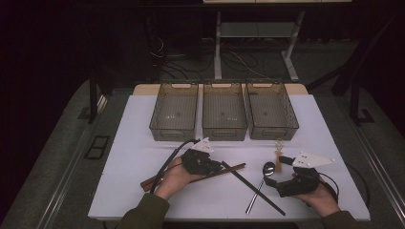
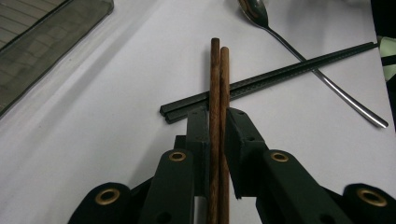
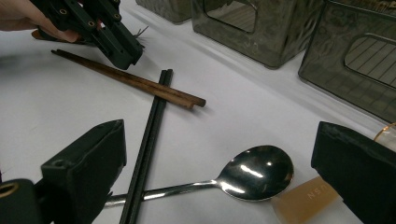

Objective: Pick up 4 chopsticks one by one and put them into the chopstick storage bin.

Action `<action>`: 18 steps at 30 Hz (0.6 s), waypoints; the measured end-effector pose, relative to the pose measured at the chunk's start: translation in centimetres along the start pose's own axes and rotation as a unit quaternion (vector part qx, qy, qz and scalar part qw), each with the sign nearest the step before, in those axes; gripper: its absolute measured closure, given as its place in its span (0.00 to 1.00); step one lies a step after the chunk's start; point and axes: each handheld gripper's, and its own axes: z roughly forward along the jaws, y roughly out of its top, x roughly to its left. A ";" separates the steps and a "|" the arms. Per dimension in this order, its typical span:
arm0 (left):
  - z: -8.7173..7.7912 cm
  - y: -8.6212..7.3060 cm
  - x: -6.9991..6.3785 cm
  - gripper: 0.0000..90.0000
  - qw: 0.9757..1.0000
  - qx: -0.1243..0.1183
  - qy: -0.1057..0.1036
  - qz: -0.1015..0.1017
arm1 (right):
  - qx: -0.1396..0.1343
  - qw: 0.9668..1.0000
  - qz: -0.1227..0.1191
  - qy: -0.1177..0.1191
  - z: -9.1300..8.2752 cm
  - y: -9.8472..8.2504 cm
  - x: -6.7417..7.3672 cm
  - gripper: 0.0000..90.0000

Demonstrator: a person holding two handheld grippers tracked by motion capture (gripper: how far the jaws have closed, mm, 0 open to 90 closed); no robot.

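The left gripper clamps its jaws on the brown chopsticks at the counter's six o'clock; best lifted level, clearing the black chopsticks. The right gripper waits, jaws wide, over the spoon.

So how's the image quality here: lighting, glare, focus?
High view: dim, the room black beyond the white table. Left gripper view: wooden chopsticks sharp, the near fingers soft. Right gripper view: glare spots on the spoon bowl, its near fingers blurred.
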 end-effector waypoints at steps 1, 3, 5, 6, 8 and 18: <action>0.1 0.0 0.0 0.88 1.000 0.000 0.000 -0.002 | 0.000 1.000 0.001 0.000 0.0 0.0 0.0 0.04; 0.1 -0.1 0.0 0.88 1.000 0.005 -0.001 0.000 | 0.000 1.000 0.000 0.000 0.0 0.0 0.0 0.04; 0.4 -0.1 0.0 0.88 1.000 0.013 0.000 0.000 | 0.001 1.000 0.001 0.001 0.0 0.0 0.0 0.04; 0.4 -0.1 0.0 0.88 1.000 0.013 0.000 0.000 | 0.001 1.000 0.001 0.001 0.0 0.0 0.0 0.04; 0.5 -0.2 0.0 0.88 1.000 0.018 -0.001 0.001 | 0.001 1.000 0.001 0.001 0.0 0.0 0.0 0.04; 0.6 -0.2 0.1 0.88 1.000 0.022 0.004 0.001 | 0.001 1.000 0.001 0.001 0.0 0.0 0.0 0.04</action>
